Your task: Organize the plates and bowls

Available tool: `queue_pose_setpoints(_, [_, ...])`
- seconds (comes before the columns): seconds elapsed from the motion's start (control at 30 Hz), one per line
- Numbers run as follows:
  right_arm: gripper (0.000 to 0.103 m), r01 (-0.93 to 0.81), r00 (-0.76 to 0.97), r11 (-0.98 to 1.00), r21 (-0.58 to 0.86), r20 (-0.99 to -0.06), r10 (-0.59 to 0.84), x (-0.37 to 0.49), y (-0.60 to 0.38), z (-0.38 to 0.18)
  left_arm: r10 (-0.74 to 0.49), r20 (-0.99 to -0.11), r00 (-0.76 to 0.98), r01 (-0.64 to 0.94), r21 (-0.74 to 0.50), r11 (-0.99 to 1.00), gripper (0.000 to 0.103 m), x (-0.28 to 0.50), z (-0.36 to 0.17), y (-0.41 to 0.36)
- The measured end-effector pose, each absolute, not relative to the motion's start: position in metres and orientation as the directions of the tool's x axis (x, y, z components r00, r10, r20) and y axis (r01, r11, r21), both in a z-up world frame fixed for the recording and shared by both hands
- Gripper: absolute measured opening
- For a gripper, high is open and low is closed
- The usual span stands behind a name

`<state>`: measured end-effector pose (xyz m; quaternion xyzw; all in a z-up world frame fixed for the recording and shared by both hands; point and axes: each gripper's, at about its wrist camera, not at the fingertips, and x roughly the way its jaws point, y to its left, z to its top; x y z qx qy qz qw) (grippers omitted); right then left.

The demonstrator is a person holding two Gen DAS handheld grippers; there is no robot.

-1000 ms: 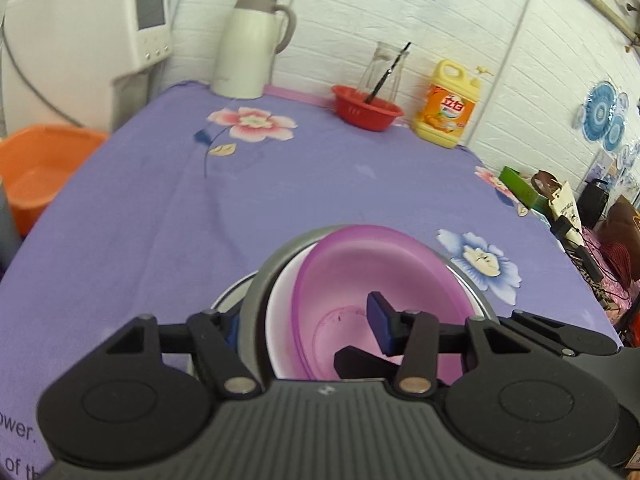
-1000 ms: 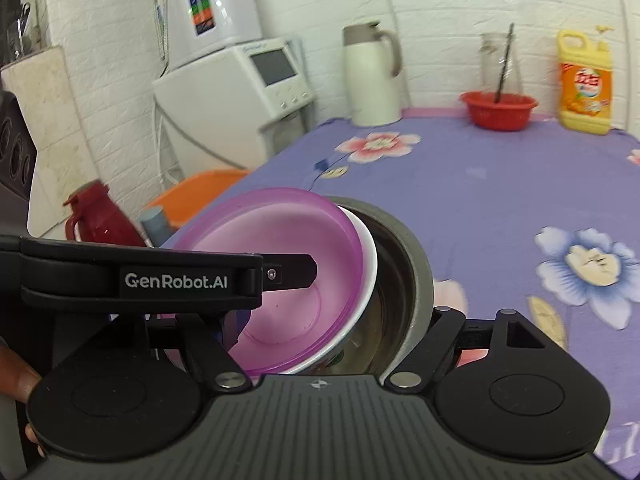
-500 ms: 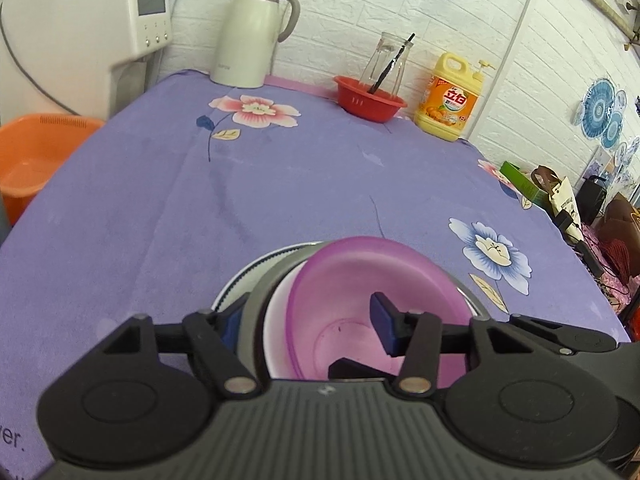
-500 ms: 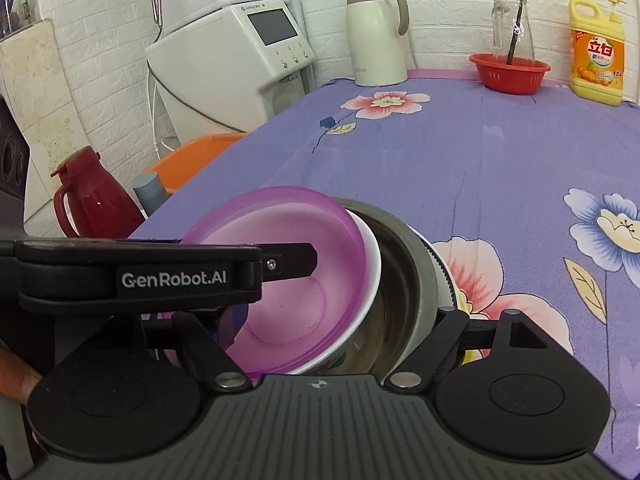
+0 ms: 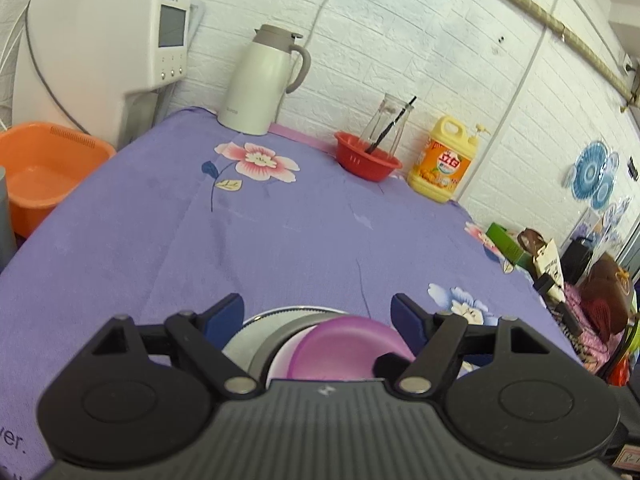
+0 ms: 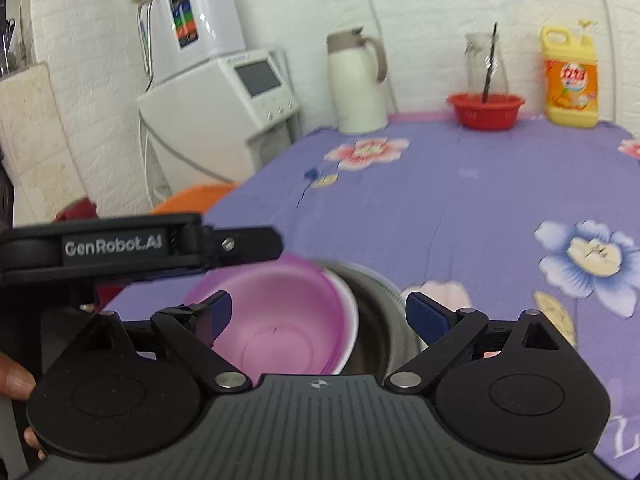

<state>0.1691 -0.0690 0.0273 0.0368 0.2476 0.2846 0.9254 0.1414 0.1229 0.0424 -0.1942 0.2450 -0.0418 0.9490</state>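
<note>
A nested stack rests on the purple flowered tablecloth (image 5: 280,232): a pink bowl (image 5: 344,348) inside a white bowl (image 5: 278,364), inside a grey metal bowl (image 5: 262,344). The pink bowl (image 6: 276,320), the white bowl (image 6: 348,312) and the metal bowl (image 6: 380,320) also show in the right wrist view. My left gripper (image 5: 318,314) is open above the stack, touching nothing. My right gripper (image 6: 318,312) is open above the stack, empty. The left gripper's body (image 6: 140,244) crosses the right view at left.
At the table's back stand a white thermos jug (image 5: 264,80), a red basket (image 5: 368,158) with a glass jar and a yellow detergent bottle (image 5: 444,160). A white appliance (image 5: 100,52) and an orange basin (image 5: 44,168) are left of the table. Clutter lies off the right edge.
Both grippers have opened and let go of the stacked bowls, then lifted and pulled back. The stack now sits on the table.
</note>
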Motion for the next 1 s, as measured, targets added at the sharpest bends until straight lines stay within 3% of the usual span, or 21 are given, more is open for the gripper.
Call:
queue_pose_setpoints(0.4, [0.103,-0.416,0.792,0.884,0.213,-0.394,0.467,0.183,-0.105,0.049,-0.092,-0.375,0.922,-0.031,-0.309,0.951,0.075,0.137,0.074,0.093])
queue_pose_setpoints(0.6, [0.103,-0.28,0.831,0.941,0.189,-0.442,0.336,0.192,-0.116,0.061,-0.082,-0.286,0.955,-0.007,-0.297,0.955,0.075,0.134,0.094,0.075])
queue_pose_setpoints(0.7, [0.103,-0.21,0.824,0.959,0.193,-0.494,0.28,0.188,-0.122,0.053,-0.113,-0.311,0.944,0.008,-0.32,0.947,0.075,0.134,0.087,0.066])
queue_pose_setpoints(1.0, [0.103,-0.167,0.827,0.958,0.232,-0.496,0.264,0.156,-0.147,0.03,-0.125,-0.4,0.908,0.006,-0.286,0.958,0.075,0.113,0.064,0.048])
